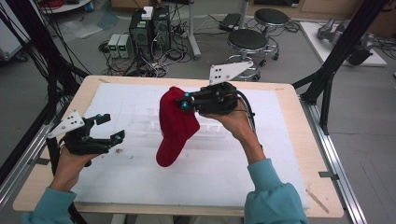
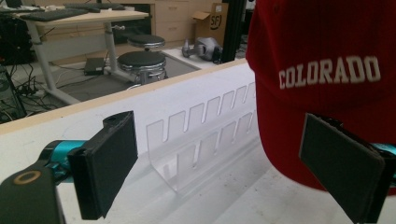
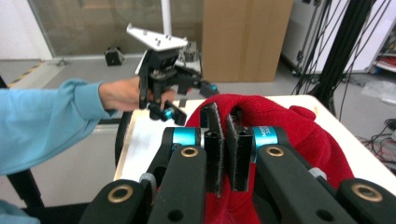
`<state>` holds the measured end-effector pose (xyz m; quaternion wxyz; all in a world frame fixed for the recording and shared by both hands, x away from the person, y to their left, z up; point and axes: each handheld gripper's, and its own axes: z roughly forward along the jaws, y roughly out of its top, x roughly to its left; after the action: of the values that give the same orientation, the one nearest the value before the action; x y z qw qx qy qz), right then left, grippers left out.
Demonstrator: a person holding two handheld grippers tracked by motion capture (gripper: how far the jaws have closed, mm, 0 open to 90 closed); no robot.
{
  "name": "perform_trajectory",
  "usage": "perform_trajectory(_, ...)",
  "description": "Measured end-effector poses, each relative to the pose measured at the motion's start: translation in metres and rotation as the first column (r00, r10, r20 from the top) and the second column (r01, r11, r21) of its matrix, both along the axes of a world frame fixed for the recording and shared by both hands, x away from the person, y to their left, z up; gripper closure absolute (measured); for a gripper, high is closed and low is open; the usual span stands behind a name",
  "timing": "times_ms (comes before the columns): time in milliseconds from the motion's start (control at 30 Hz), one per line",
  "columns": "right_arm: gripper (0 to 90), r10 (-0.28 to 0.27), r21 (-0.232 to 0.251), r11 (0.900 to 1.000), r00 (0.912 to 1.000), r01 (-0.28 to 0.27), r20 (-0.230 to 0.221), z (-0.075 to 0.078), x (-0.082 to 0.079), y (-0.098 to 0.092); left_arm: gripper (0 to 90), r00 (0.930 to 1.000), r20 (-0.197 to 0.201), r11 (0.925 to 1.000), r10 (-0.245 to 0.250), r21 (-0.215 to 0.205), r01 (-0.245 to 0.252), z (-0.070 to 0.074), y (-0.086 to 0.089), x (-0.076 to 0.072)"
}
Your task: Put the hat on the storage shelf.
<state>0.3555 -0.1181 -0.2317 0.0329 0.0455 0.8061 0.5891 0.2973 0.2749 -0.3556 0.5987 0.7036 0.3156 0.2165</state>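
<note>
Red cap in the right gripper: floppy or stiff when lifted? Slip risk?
Probably floppy: the red cap hangs limp below the right gripper, drooping toward the table. Likely light, since a pinch of fabric carries it. Slip seems unlikely; the jaws are shut tight on a fold, though cloth could creep out.

Red knit cap [image 1: 175, 126], white "COLORADO" lettering on front, hangs limp mid-frame in high view, clear of the table, its top edge pinched. In left gripper view it's at upper right.
</note>
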Motion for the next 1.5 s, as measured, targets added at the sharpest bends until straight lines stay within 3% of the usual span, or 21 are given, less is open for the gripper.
perform_trajectory(400, 87.2, 0.003, -0.059, 0.998, 0.9988, -0.005, -0.049, -0.029, -0.007, 0.001, 11.9, 0.9999, -0.007, 0.9999, -0.012, -0.011, 0.012, -0.003, -0.002, -0.001)
perform_trajectory(700, 87.2, -0.001, -0.062, 0.998, 0.9973, -0.003, -0.073, -0.041, -0.010, -0.011, 11.9, 0.9961, -0.008, 0.9961, -0.088, -0.002, 0.088, -0.002, -0.030, 0.004)
perform_trajectory(967, 87.1, 0.036, -0.056, 0.998, 0.9978, -0.039, -0.055, -0.040, -0.011, -0.013, 11.9, 0.9865, -0.023, 0.9866, -0.162, 0.016, 0.163, -0.004, -0.063, 0.013)
perform_trajectory(1033, 87.2, 0.035, -0.059, 0.998, 0.9978, -0.038, -0.056, -0.041, -0.011, -0.012, 9.7, 0.9778, -0.024, 0.9780, -0.208, -0.018, 0.208, -0.003, -0.071, 0.015)
perform_trajectory(1100, 87.1, 0.043, -0.065, 0.997, 0.9976, -0.047, -0.054, -0.041, -0.011, -0.011, 8.3, 0.9743, -0.017, 0.9742, -0.225, -0.025, 0.224, -0.001, -0.076, 0.014)
perform_trajectory(1267, 87.1, 0.058, -0.062, 0.996, 0.9969, -0.061, -0.053, -0.042, -0.011, -0.011, 8.3, 0.9667, -0.018, 0.9668, -0.255, -0.004, 0.255, 0.001, -0.089, 0.017)
perform_trajectory(1367, 87.1, 0.069, -0.065, 0.995, 0.9964, -0.073, -0.049, -0.042, -0.012, -0.011, 7.9, 0.9573, -0.038, 0.9578, -0.287, 0.011, 0.287, -0.002, -0.096, 0.023)
perform_trajectory(1500, 87.1, 0.084, -0.066, 0.994, 0.9954, -0.087, -0.048, -0.042, -0.012, -0.012, 7.9, 0.9528, -0.061, 0.9538, -0.297, 0.024, 0.299, -0.009, -0.103, 0.030)
